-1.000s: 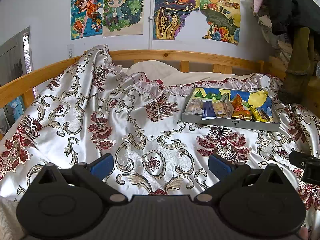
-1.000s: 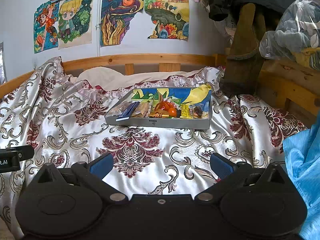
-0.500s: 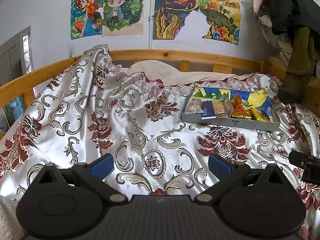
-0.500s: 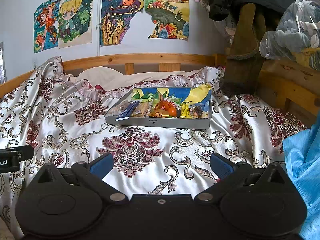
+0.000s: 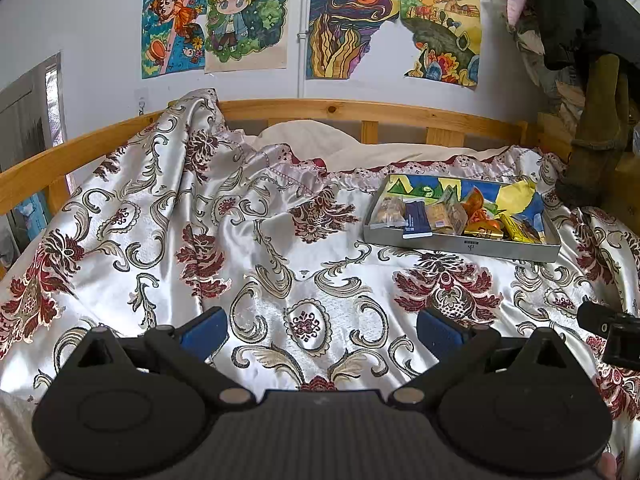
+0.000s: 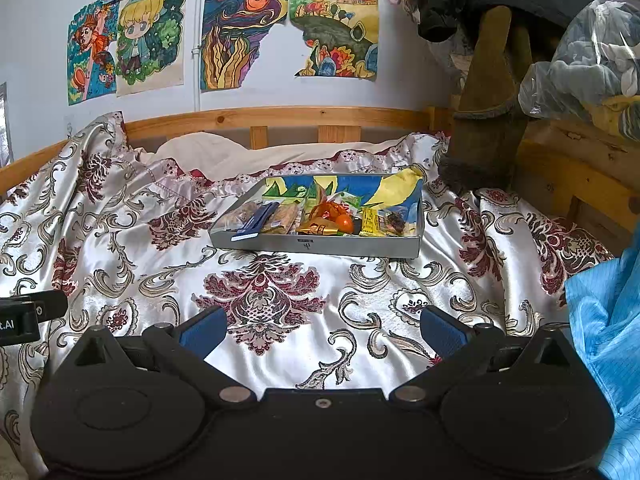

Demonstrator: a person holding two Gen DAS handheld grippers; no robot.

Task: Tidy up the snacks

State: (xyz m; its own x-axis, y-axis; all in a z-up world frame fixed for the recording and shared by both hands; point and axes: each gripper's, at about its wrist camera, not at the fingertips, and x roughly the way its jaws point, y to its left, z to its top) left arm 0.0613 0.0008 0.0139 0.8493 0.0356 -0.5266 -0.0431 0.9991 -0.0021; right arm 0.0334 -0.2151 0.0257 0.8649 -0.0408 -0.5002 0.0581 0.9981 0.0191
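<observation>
A shallow grey box [image 5: 460, 245] [image 6: 316, 245] with a colourful inner lining lies on the patterned bedspread. It holds several snack packets: a dark blue pack [image 5: 416, 220] [image 6: 256, 220], beige biscuit packs [image 5: 440, 216], orange wrappers [image 6: 332, 216] and yellow packets [image 5: 520, 228] [image 6: 370, 222]. My left gripper [image 5: 320, 328] is open and empty, low over the bedspread, well short and left of the box. My right gripper [image 6: 320, 326] is open and empty, in front of the box.
A wooden bed rail [image 5: 360, 110] [image 6: 280, 114] runs behind the bedding. Drawings [image 5: 248, 20] hang on the wall. Dark clothing and a brown boot [image 6: 488, 120] hang at the right. A blue cloth [image 6: 608, 320] lies at the right edge.
</observation>
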